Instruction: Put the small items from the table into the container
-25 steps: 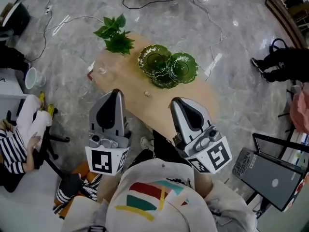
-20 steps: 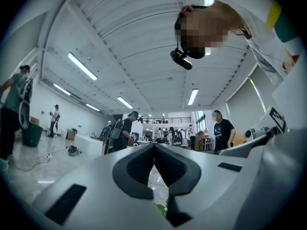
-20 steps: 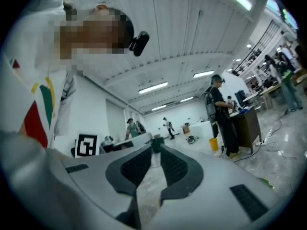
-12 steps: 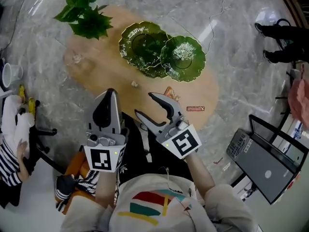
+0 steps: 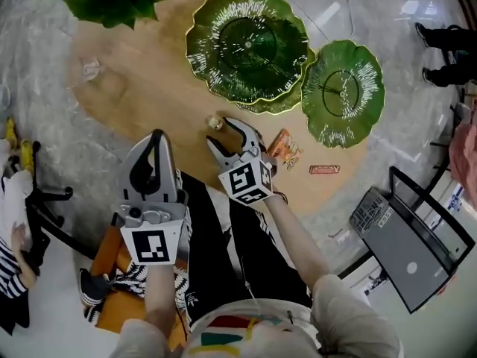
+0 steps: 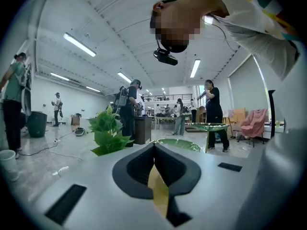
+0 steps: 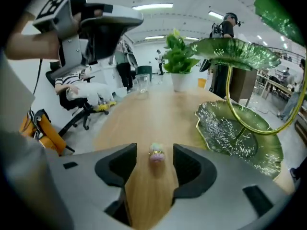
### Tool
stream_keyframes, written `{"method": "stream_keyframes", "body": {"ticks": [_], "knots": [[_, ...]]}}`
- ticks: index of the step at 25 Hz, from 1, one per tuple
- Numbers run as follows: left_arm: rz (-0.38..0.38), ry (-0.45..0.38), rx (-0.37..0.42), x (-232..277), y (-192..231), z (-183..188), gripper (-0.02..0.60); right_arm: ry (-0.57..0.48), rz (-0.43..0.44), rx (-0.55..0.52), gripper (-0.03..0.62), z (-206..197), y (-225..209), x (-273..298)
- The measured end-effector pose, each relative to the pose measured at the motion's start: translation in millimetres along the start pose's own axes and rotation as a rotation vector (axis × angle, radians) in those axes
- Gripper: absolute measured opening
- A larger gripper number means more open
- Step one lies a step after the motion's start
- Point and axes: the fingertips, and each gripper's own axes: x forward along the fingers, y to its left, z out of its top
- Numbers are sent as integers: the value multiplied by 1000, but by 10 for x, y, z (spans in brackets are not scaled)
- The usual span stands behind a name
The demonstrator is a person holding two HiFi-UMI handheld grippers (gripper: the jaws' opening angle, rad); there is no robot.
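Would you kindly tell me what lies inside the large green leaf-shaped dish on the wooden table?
The large green leaf-shaped dish looks empty; only its glossy ribbed surface shows. Beneath its edge a lower green dish peeks out, mostly covered from above, so that part cannot be seen.

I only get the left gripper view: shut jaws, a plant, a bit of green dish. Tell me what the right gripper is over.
Observer: The right gripper has its jaws apart around a small pale sweet lying on the table; the pads do not touch it.
Operator: List whatever other small items lie there.
Observer: The head view shows an orange packet and a reddish bar on the wood just right of that gripper.
Operator: Describe the container.
Observer: It is a tiered stand: a lower green leaf dish sits on the table, with upper dishes carried on gold stems.
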Motion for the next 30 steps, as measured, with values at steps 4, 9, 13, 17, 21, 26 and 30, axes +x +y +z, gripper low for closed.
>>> {"method": "stream_keyframes", "body": {"ticks": [4,9,13,17,21,26,30], "knots": [[5,36,-11,-48,56,-135,8,81,-34,-47,106,-126,15,83],[-9,21,-19,-49,34,205,8,-10,-46,-4,104,306,2,-341],[-30,-13,10,-40,3,644,8,-64,-115,18,104,637,-195,-776],[-36,-50,12,61,-1,794,8,-50,-237,64,104,569,-651,-833],[-68,-74,11,170,-117,666,8,-1,-323,69,104,313,-1106,-603],[-79,-53,-42,176,-260,425,8,50,-313,125,106,122,-1397,-343],[-90,-36,-41,139,-332,313,8,85,-283,159,106,12,-1448,-238]]}}
